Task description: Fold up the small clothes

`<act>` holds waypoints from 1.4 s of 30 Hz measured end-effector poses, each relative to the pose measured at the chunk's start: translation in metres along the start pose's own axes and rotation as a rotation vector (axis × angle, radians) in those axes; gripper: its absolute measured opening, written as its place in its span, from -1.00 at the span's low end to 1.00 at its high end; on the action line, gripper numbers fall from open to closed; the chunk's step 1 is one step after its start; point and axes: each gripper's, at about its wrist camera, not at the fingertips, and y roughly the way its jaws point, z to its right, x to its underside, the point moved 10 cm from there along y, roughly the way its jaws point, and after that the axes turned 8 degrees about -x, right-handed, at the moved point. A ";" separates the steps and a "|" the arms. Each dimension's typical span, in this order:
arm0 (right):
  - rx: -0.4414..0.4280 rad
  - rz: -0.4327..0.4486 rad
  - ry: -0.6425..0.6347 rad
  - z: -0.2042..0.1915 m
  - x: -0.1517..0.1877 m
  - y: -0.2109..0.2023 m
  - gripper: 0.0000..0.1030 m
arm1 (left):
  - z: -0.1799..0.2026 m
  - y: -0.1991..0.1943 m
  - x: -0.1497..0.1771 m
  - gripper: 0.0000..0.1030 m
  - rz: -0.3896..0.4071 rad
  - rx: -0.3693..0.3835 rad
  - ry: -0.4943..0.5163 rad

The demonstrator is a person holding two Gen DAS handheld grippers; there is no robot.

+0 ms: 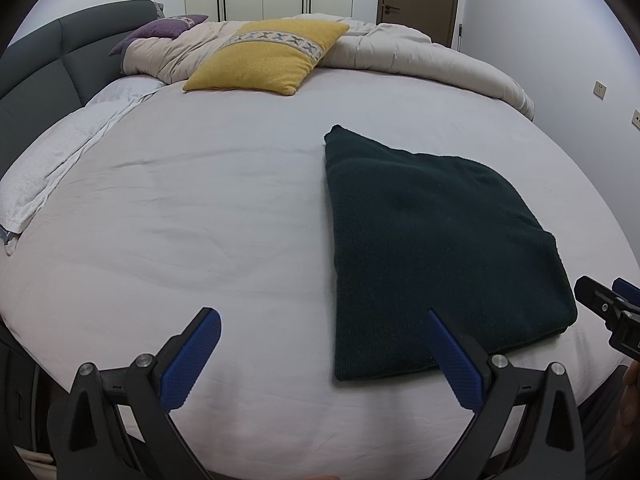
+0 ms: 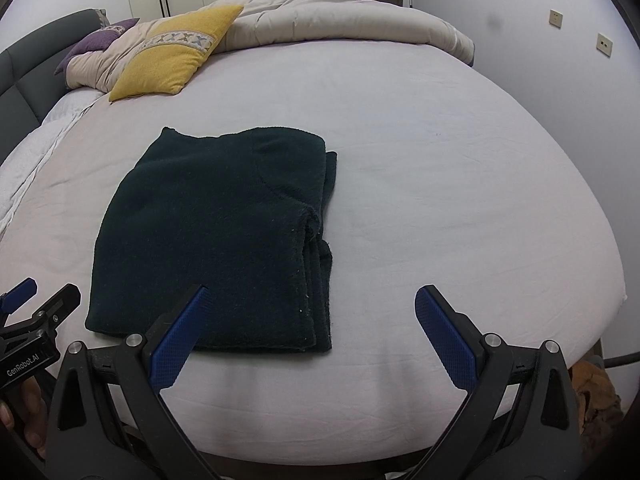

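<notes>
A dark green knitted garment [image 1: 432, 240] lies folded into a flat rectangle on the white bed sheet [image 1: 200, 220]; in the right wrist view the garment [image 2: 216, 240] shows stacked layers along its right edge. My left gripper [image 1: 324, 316] is open and empty, above the sheet at the garment's near left corner. My right gripper [image 2: 310, 296] is open and empty, above the garment's near right corner. Each gripper shows at the edge of the other's view.
A yellow pillow [image 1: 268, 56], a purple pillow [image 1: 160, 30] and a bunched beige duvet [image 1: 420, 48] lie at the far side. A dark headboard [image 1: 48, 60] stands at the left. A white towel [image 1: 52, 152] lies along the left. The bed edge [image 2: 600, 280] drops at right.
</notes>
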 end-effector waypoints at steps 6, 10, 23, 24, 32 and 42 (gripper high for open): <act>-0.001 -0.001 -0.002 -0.002 0.001 0.001 0.99 | -0.001 0.002 0.001 1.00 -0.002 -0.001 0.000; -0.001 -0.001 -0.001 -0.002 0.001 0.002 1.00 | -0.002 0.004 0.002 1.00 -0.006 -0.002 -0.001; -0.004 -0.002 0.000 -0.003 0.002 0.002 1.00 | -0.002 0.004 0.003 1.00 -0.005 -0.003 -0.001; -0.003 -0.002 0.000 -0.003 0.002 0.003 1.00 | -0.002 0.005 0.003 1.00 -0.006 -0.003 -0.001; -0.007 -0.003 -0.001 -0.005 0.004 0.005 1.00 | -0.001 0.004 0.003 1.00 -0.006 -0.004 -0.002; -0.010 -0.007 -0.002 -0.006 0.005 0.007 1.00 | -0.001 0.004 0.003 1.00 -0.006 -0.004 -0.001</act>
